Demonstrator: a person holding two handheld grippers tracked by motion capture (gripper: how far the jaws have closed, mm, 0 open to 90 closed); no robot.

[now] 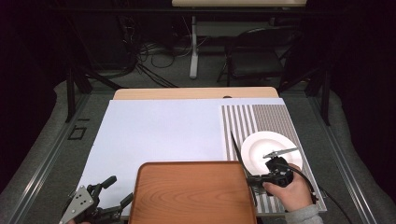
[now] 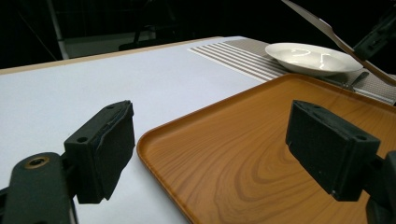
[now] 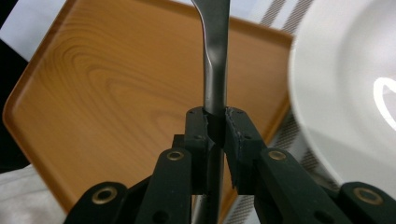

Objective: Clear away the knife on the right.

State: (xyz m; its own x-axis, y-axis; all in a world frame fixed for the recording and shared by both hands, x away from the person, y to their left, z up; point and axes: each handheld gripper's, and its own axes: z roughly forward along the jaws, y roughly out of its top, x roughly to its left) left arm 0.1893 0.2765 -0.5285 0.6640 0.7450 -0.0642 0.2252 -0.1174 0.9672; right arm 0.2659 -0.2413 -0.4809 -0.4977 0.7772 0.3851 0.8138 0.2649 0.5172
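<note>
My right gripper point(image 1: 252, 178) point(image 3: 215, 123) is shut on a metal table knife point(image 1: 237, 151) point(image 3: 215, 56) point(image 2: 322, 23). It holds the knife by the handle, off the table, over the gap between the brown wooden tray point(image 1: 191, 196) point(image 3: 102, 93) point(image 2: 243, 154) and the white plate point(image 1: 261, 147) point(image 3: 345, 93) point(image 2: 308, 56). The blade slants up and away from the hand. At the near left corner of the table my left gripper point(image 1: 118, 190) point(image 2: 210, 149) stands open beside the tray's left edge, with nothing between its pads.
The plate rests on a striped placemat point(image 1: 261, 116) point(image 2: 243, 58) at the right of a white table cover point(image 1: 159, 130). Another piece of cutlery point(image 2: 357, 79) lies on the mat by the tray. A chair and cables stand beyond the table.
</note>
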